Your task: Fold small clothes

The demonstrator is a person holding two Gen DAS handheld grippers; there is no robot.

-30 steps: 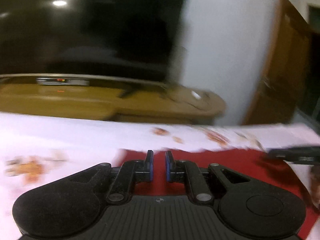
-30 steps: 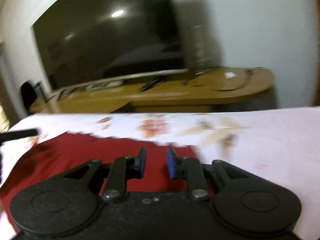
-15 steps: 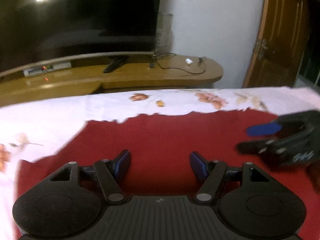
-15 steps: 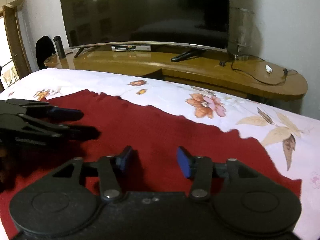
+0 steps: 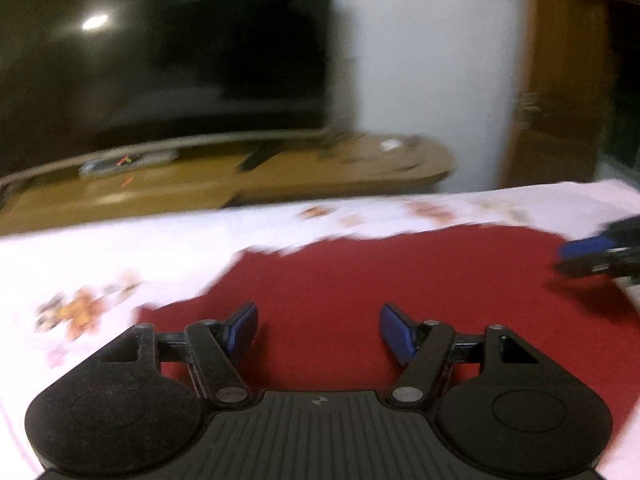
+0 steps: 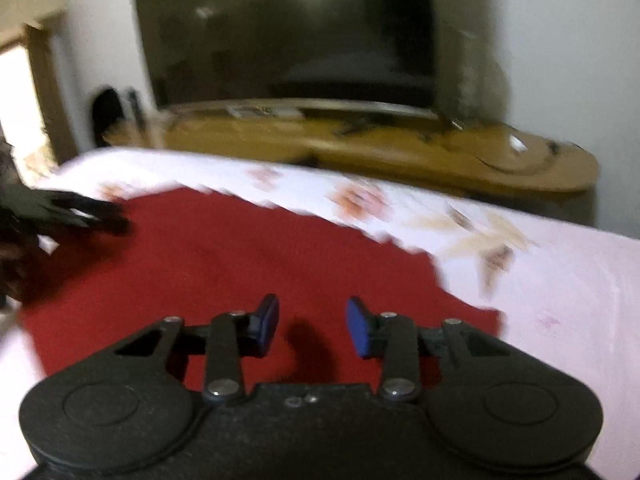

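Note:
A red cloth (image 5: 400, 280) lies flat on a white floral bedsheet (image 5: 100, 264); it also shows in the right wrist view (image 6: 224, 256). My left gripper (image 5: 318, 330) is open and empty, just above the cloth's near left part. My right gripper (image 6: 312, 326) is open and empty above the cloth's near right part. The right gripper shows at the right edge of the left wrist view (image 5: 600, 254). The left gripper shows at the left edge of the right wrist view (image 6: 72, 212). Both views are blurred by motion.
Beyond the bed stands a low wooden TV stand (image 5: 240, 184) with a large dark TV (image 5: 160, 60) on it. A wooden door (image 5: 560, 80) is at the right. The floral sheet (image 6: 560, 280) extends right of the cloth.
Both grippers were shut one second ago and opened by half a second ago. Since then both stay open, and both views have shifted and blurred.

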